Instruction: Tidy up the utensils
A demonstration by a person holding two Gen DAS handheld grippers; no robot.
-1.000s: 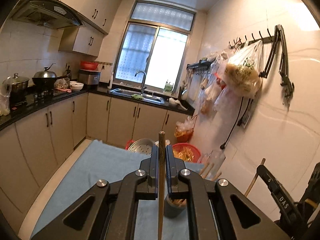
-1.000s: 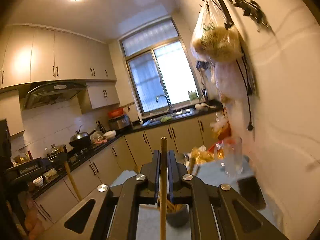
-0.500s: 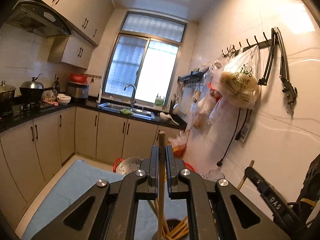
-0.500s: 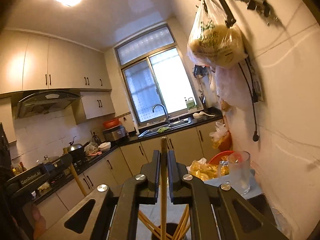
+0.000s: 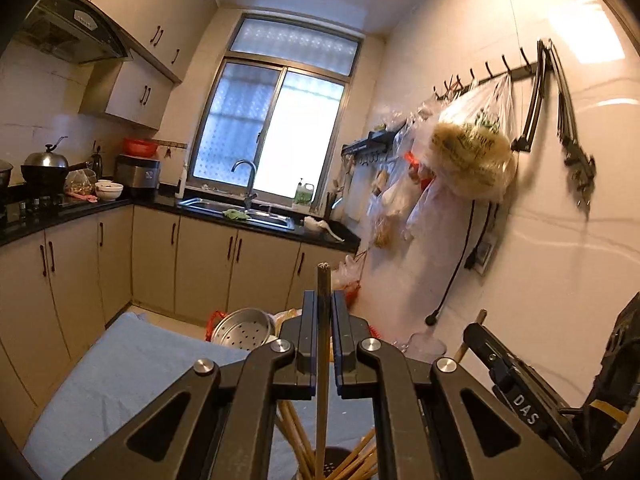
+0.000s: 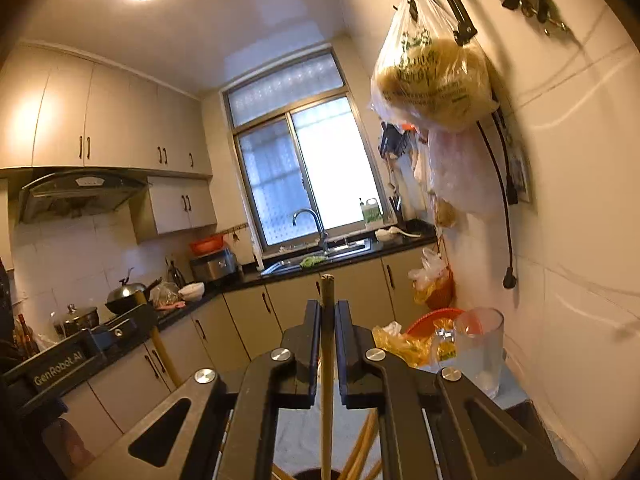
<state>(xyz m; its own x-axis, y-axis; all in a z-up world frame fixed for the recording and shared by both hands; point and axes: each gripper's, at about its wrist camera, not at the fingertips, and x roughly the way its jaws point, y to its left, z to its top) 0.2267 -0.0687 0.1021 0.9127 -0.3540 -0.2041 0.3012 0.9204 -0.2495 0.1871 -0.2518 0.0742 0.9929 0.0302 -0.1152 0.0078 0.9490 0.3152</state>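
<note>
My left gripper (image 5: 323, 300) is shut on a wooden chopstick (image 5: 322, 360) that stands upright between the jaws. Its lower end reaches down toward a dark holder (image 5: 332, 466) with several chopsticks at the bottom of the left wrist view. My right gripper (image 6: 327, 308) is shut on another wooden chopstick (image 6: 327, 380), also upright over the same dark holder (image 6: 312, 474) with several chopsticks. The right gripper shows at the right of the left wrist view (image 5: 516, 380); the left gripper shows at the left of the right wrist view (image 6: 80, 354).
A blue cloth (image 5: 120, 372) covers the table. A metal steamer (image 5: 244, 330) and a red basket (image 6: 436, 318) with yellow bags lie at its far end. A clear glass (image 6: 478, 348) stands near the wall. Bags (image 5: 468, 156) hang from hooks on the right wall.
Both grippers have tilted upward while keeping their chopsticks. The dark holder, below the jaws a second ago, now sits at the very bottom of both views.
</note>
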